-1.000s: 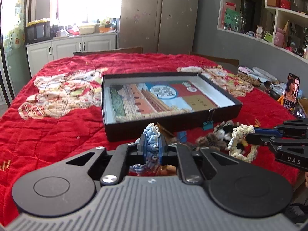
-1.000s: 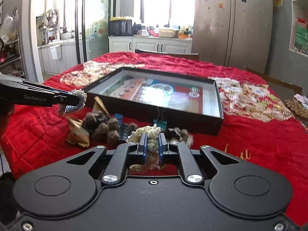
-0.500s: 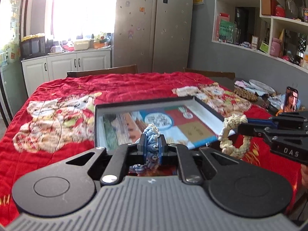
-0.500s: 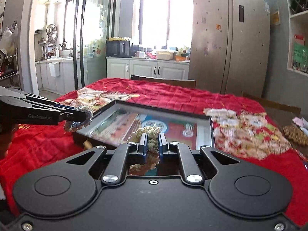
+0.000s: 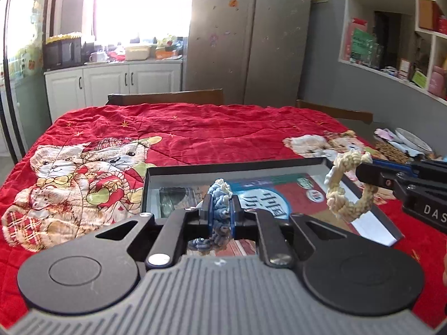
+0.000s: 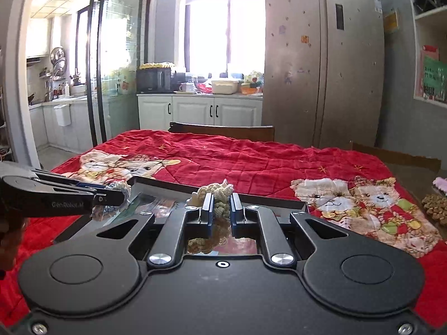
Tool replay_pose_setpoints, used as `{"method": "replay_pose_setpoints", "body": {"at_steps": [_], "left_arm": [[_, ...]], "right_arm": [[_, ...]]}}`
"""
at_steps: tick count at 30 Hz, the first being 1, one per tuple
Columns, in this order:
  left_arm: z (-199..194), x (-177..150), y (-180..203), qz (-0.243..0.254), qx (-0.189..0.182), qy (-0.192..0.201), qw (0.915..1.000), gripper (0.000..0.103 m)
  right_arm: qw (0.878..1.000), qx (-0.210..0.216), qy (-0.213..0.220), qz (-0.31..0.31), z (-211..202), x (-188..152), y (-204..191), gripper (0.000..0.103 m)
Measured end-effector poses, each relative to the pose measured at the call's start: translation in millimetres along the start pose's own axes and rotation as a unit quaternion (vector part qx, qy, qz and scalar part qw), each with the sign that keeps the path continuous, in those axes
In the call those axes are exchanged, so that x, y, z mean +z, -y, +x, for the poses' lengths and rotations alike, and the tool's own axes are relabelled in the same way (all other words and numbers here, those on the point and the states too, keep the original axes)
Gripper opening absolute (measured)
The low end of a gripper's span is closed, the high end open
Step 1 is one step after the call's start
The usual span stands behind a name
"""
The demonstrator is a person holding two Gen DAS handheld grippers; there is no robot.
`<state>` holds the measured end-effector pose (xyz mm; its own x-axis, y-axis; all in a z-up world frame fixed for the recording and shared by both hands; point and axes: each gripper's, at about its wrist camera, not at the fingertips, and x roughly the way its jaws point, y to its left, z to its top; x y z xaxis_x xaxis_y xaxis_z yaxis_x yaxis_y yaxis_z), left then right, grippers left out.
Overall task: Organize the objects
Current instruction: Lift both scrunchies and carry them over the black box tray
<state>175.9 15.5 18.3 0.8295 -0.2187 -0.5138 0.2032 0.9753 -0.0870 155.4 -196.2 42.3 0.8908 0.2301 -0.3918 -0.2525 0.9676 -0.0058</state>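
We hold both rings over the tray (image 5: 371, 224): left gripper (image 5: 220, 209) pinching the blue ring (image 5: 220, 195), right gripper (image 6: 220, 209) pinching the cream ring (image 6: 216, 192) (neither released yet).

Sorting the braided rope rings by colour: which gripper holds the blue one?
The left gripper is shut on the blue ring; the right gripper holds the cream ring.

— What is shown around the table?
— A red quilt (image 5: 195, 128) is spread over it; white cabinets (image 6: 201, 113) and a steel fridge (image 6: 321, 64) are lit by a bright window (image 6: 223, 33).
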Motion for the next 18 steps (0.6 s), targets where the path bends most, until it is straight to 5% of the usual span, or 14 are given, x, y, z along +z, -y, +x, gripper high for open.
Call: {"method": "replay_pose_setpoints", "body": {"at_steps": [18], "left_arm": [[69.2, 7.0, 0.2, 0.007, 0.032, -0.04, 0.9987, 0.014]], "right_arm": [[0.995, -0.018, -0.092, 0.029, 105.8, -12.0, 14.8, 0.011]]}}
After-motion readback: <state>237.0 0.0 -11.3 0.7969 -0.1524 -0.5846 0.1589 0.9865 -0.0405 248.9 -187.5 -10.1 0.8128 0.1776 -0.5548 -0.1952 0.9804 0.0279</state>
